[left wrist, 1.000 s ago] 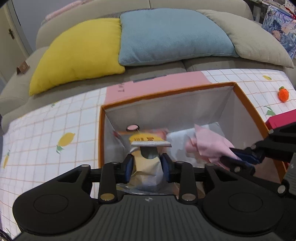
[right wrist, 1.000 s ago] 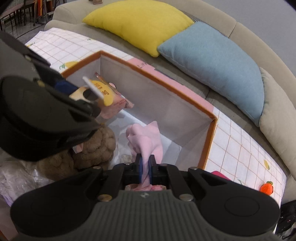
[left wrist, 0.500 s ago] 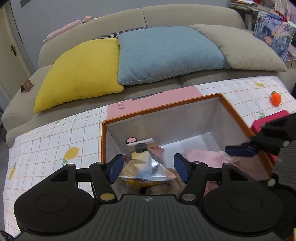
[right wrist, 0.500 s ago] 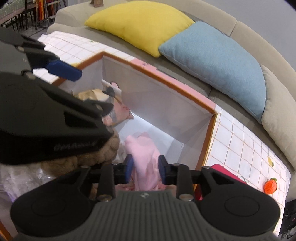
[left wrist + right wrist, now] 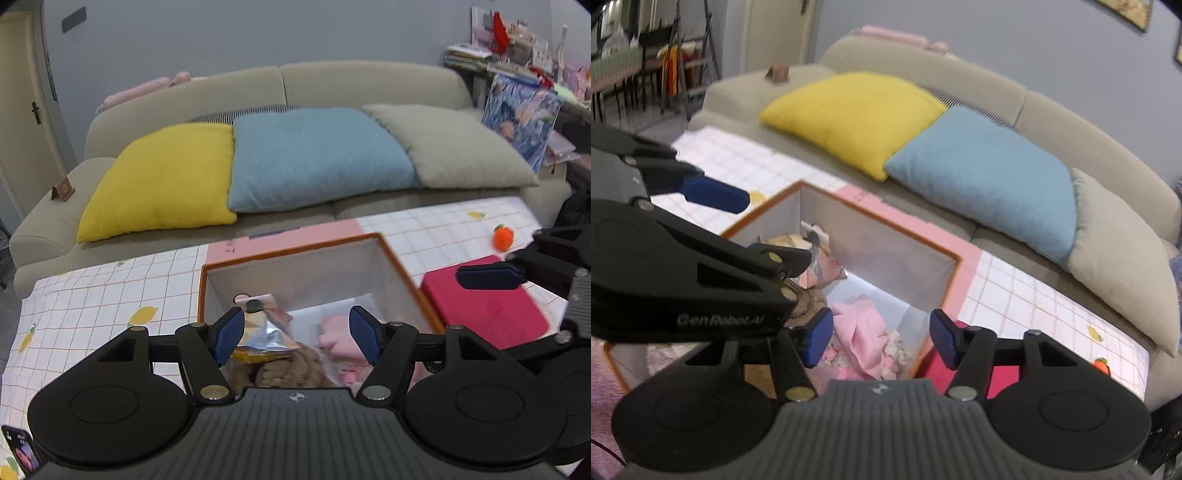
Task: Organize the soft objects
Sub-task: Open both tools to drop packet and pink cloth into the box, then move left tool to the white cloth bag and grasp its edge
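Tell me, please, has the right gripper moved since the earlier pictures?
Yes. The right gripper has drawn up and back from the orange-rimmed box, jaws opening, leaving the pink cloth inside.

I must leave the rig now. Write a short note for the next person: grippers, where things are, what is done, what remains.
Left gripper: jaws opening, nothing between them, above the box.
Right gripper: jaws opening, nothing held, above the box too.
In the box: pink cloth, foil snack bag, brown knitted item.
Done: those three are in the box.
Left: small orange toy and red cushion lie outside on the checked cloth; probably next.
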### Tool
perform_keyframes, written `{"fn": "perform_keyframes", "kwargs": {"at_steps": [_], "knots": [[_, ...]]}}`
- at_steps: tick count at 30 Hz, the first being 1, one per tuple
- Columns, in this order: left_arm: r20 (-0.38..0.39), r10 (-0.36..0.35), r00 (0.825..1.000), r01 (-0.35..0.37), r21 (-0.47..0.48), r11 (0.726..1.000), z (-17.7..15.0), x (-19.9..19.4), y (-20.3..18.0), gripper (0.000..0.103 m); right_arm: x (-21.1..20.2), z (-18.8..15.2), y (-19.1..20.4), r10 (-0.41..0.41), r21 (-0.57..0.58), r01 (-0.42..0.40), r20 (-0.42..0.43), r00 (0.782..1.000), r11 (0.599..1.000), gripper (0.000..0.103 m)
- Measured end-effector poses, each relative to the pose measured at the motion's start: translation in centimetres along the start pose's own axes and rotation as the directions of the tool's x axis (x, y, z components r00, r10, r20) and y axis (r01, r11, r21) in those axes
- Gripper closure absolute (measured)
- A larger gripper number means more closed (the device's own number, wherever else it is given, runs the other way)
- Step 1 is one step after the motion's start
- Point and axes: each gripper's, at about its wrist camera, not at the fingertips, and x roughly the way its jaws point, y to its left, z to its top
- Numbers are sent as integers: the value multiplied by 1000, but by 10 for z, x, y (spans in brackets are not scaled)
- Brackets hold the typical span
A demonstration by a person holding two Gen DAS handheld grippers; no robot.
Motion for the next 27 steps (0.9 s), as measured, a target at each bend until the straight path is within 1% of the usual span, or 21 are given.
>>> {"fn": "perform_keyframes", "kwargs": {"at_steps": [4, 6, 9, 11, 15, 17, 18, 21, 22, 25, 27], "knots": [[49, -24, 999, 25, -38, 999, -9, -23, -9, 26, -33, -20, -9, -26, 59, 23, 45, 999, 998, 40], [59, -35, 998, 39, -65, 997, -15, -34, -13, 26, -48, -32, -15, -43, 102, 36, 65, 997, 994, 37], [64, -94, 994, 101, -115, 988, -25, -46, -18, 26, -67, -52, -24, -82, 168, 67, 84, 993, 984, 35], [63, -110, 992, 118, -137, 984, -32, -51, -23, 28, -75, -66, -29, -114, 202, 95, 84, 990, 975, 35], [55, -158, 986, 164, -121, 979, -49, -59, -38, 29, -92, -94, -41, -169, 258, 147, 66, 983, 955, 35], [51, -183, 982, 188, -120, 975, -56, -62, -47, 33, -96, -106, -45, -188, 278, 168, 47, 981, 946, 34], [44, -201, 979, 205, -121, 971, -58, -61, -52, 33, -96, -112, -46, -194, 285, 176, 34, 980, 942, 34], [11, -262, 965, 261, -107, 959, -63, -59, -70, 37, -97, -128, -53, -210, 300, 201, -3, 978, 932, 34], [-1, -276, 961, 275, -98, 956, -64, -58, -77, 39, -96, -133, -56, -214, 305, 207, -12, 977, 929, 34], [-33, -321, 946, 318, -66, 946, -65, -52, -97, 42, -98, -148, -65, -230, 327, 225, -25, 973, 918, 34], [-51, -344, 938, 342, -37, 939, -64, -49, -111, 44, -96, -154, -72, -236, 361, 231, -29, 971, 904, 34]]}}
